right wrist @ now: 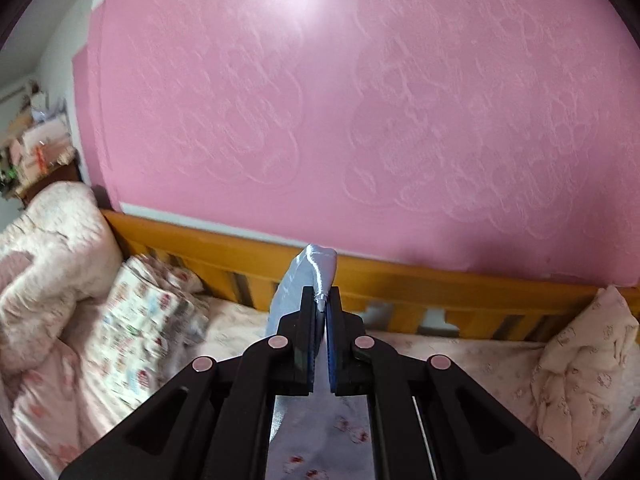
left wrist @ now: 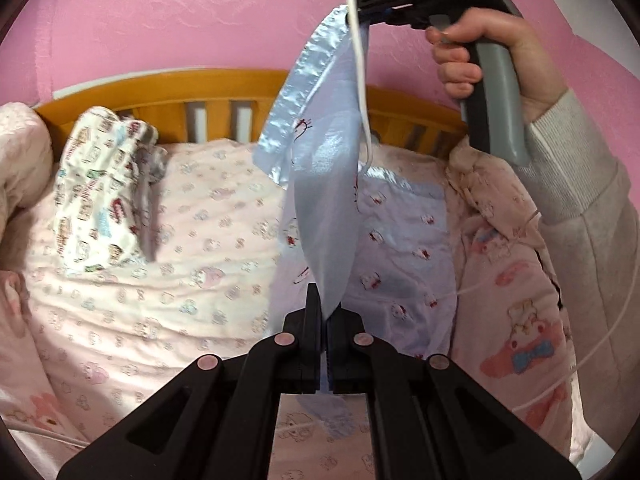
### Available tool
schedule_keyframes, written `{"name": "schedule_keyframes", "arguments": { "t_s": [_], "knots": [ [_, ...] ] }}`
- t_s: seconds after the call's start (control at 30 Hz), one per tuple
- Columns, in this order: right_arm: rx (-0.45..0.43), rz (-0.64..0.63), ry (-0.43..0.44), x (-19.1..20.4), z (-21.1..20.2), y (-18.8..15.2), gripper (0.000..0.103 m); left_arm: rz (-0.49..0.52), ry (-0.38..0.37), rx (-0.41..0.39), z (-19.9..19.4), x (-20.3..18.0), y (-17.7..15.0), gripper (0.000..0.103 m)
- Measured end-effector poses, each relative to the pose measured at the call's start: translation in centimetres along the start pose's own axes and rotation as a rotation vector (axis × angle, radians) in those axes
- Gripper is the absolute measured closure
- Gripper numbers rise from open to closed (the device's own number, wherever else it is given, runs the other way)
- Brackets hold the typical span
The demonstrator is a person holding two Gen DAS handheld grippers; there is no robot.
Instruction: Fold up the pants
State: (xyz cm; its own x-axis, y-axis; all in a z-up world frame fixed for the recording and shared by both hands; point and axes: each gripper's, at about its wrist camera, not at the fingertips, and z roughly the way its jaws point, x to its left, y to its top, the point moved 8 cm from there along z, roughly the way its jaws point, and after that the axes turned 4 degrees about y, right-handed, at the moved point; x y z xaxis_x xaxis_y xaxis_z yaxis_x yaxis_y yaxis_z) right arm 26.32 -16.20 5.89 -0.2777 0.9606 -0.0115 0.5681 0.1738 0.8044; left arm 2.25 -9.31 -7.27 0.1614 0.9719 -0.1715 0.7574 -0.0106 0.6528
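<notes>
Light blue satin pants (left wrist: 320, 168) with small cartoon prints hang stretched in the air between both grippers. My left gripper (left wrist: 325, 312) is shut on their lower edge. The right gripper (left wrist: 362, 16), held by a hand (left wrist: 480, 52) at the top of the left wrist view, is shut on the shiny waistband end. From the right wrist view, my right gripper (right wrist: 323, 304) pinches a bunched fold of the pants (right wrist: 308, 276), and more blue cloth trails below it. Another part of the pants (left wrist: 404, 248) lies on the bed behind.
A pink printed quilt (left wrist: 168, 288) covers the bed. A folded patterned garment (left wrist: 104, 196) lies at its left. The wooden headboard (right wrist: 400, 284) runs along the pink wall (right wrist: 360, 100). A pillow (right wrist: 588, 352) is at the right, and a white cable (left wrist: 360, 60) dangles beside the pants.
</notes>
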Motion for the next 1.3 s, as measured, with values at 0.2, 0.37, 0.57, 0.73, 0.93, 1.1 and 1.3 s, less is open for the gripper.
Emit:
{"name": "schedule_keyframes", "arguments": {
  "t_s": [0.2, 0.37, 0.57, 0.73, 0.93, 1.1, 1.3],
  "knots": [
    [0.071, -0.015, -0.093, -3.9, 0.6, -3.4, 0.099, 0.057, -0.082, 0.088, 3.0, -3.9, -2.2, 0.102],
    [0.128, 0.038, -0.158, -9.1, -0.2, -6.4, 0.099, 0.1, -0.164, 0.159, 5.0, -7.2, -3.5, 0.102],
    [0.166, 0.09, -0.234, -15.2, -1.6, -9.3, 0.099, 0.195, -0.21, 0.197, 6.6, -11.0, -4.6, 0.102],
    [0.198, 0.121, -0.264, -18.1, -1.0, -11.7, 0.099, 0.248, -0.209, 0.246, 9.0, -12.9, -5.9, 0.102],
    [0.222, 0.186, -0.28, -21.1, -0.3, -14.3, 0.099, 0.304, -0.219, 0.292, 10.6, -14.4, -7.3, 0.102],
    [0.247, 0.2, -0.3, -22.7, 0.7, -16.1, 0.099, 0.321, -0.218, 0.332, 11.7, -14.8, -8.3, 0.102],
    [0.275, 0.258, -0.293, -24.0, 0.9, -17.4, 0.099, 0.334, -0.236, 0.358, 11.5, -14.9, -8.8, 0.082]
  ]
}}
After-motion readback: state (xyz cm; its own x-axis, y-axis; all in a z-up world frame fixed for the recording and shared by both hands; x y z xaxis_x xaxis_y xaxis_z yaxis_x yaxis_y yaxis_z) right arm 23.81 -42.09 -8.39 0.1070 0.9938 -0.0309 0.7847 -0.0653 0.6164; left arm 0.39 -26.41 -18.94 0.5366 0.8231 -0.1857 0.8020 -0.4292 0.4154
